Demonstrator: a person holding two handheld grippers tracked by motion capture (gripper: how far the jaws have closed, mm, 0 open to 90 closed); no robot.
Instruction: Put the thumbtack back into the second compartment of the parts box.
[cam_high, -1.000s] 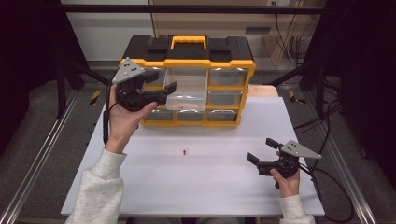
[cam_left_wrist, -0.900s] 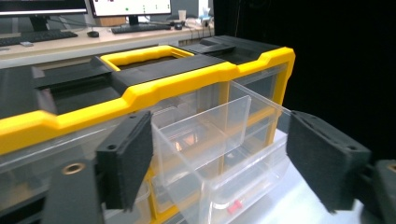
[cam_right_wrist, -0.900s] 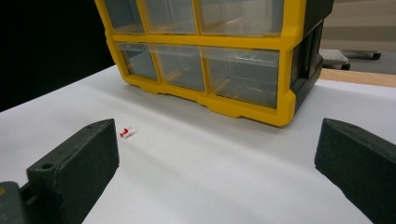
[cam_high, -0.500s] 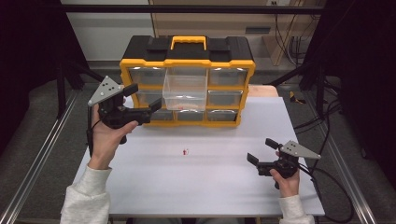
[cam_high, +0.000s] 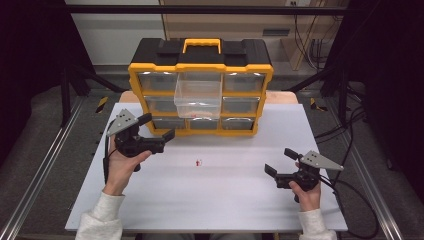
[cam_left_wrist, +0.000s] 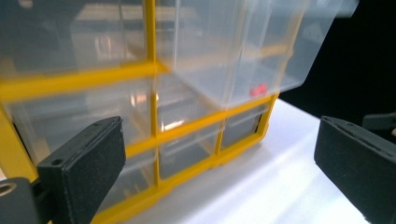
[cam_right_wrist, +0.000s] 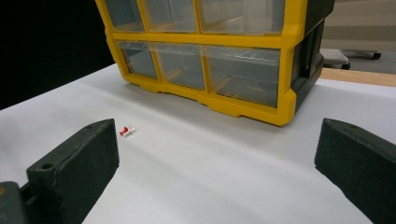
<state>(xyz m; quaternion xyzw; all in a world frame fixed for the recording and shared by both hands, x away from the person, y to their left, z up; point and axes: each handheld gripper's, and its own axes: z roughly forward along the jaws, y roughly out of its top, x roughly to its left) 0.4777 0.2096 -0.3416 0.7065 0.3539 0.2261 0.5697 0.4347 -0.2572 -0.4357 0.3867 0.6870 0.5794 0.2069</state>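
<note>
A yellow and black organizer with clear drawers stands at the back of the white table. Its top-middle drawer is pulled out, and a small red piece lies inside it. A tiny red and white pin lies on the table in front. My left gripper hovers low by the organizer's lower left corner. Its jaws have just been opening and stand open with nothing between them. My right gripper rests open at the front right, pointing toward the pin.
Metal rails run along both sides of the table. Cables trail off on the right. A wooden edge shows behind the organizer. Bare white table surface lies between the two hands.
My left hand has dropped down and to the left, away from the pulled-out drawer to just above the table. The drawer stays out. The right hand has not moved.
</note>
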